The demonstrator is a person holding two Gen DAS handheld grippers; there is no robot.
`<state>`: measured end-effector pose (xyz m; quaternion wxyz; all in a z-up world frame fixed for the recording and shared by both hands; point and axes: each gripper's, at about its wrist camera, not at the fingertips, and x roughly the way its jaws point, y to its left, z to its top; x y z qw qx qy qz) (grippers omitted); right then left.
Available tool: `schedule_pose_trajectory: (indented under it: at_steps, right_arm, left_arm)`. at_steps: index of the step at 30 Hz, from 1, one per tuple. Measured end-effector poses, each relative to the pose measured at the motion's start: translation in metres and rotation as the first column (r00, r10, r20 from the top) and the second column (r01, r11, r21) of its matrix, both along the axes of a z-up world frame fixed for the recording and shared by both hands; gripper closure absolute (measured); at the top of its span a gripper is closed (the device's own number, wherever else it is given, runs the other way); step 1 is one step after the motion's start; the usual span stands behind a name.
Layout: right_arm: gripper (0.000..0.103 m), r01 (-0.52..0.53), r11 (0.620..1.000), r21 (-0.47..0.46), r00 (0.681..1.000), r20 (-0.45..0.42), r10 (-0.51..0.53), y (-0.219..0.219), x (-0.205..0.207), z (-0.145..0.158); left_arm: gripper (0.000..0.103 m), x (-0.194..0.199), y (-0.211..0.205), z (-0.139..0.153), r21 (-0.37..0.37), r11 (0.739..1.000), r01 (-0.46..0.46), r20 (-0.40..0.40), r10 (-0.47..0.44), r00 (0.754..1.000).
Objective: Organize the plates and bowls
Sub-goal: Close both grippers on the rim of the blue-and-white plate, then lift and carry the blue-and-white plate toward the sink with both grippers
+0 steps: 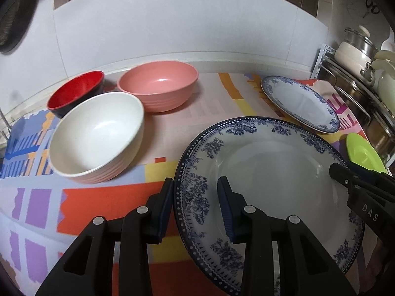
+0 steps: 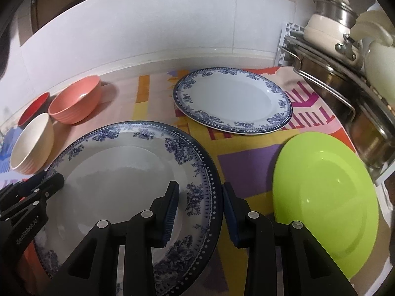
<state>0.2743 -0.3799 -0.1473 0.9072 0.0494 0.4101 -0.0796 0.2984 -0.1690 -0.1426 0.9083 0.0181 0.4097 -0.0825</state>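
A large blue-patterned plate (image 1: 271,172) (image 2: 123,162) lies near me on the colourful cloth. My left gripper (image 1: 195,204) is open and straddles the plate's left rim. My right gripper (image 2: 200,209) is open and straddles its right rim. A second blue-patterned plate (image 1: 300,102) (image 2: 232,98) lies further back. A green plate (image 2: 325,192) (image 1: 363,153) lies at the right. A white bowl (image 1: 98,135) (image 2: 32,143), a pink bowl (image 1: 159,85) (image 2: 76,98) and a red bowl (image 1: 76,91) (image 2: 33,108) stand at the left.
A rack with metal pots (image 2: 345,56) (image 1: 358,74) and a cream pot stands at the right edge. The tiled wall (image 1: 172,24) runs behind the counter. The patterned cloth (image 1: 98,209) covers the counter.
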Motion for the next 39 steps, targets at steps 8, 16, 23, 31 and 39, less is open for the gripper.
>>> schedule_pose_trajectory:
  at_steps: [8,16,23,31,39]
  right_arm:
    - [0.067,-0.037,0.999,0.013,0.999,0.0,0.037,0.021,-0.023,0.013]
    - [0.067,-0.097,0.995,0.022,0.995,-0.012,0.097,0.057,-0.046,0.024]
    - [0.067,-0.155,0.988,0.018,0.988,-0.006,0.156,0.093,-0.06,0.032]
    - [0.067,-0.221,0.975,0.021,0.975,-0.006,0.222,0.14,-0.073,0.034]
    - [0.067,-0.271,0.962,0.031,0.962,-0.009,0.272,0.186,-0.078,0.034]
  left_arm:
    - [0.067,-0.036,0.026,0.015,0.026,0.999,-0.026,0.026,0.026,0.999]
    - [0.067,-0.074,0.06,0.026,0.033,0.996,-0.08,0.036,0.079,0.996]
    - [0.067,-0.102,0.097,0.032,0.033,0.989,-0.142,0.047,0.14,0.989]
    - [0.067,-0.127,0.142,0.031,0.043,0.977,-0.208,0.046,0.206,0.978]
    - [0.067,-0.145,0.188,0.029,0.051,0.964,-0.26,0.043,0.258,0.965]
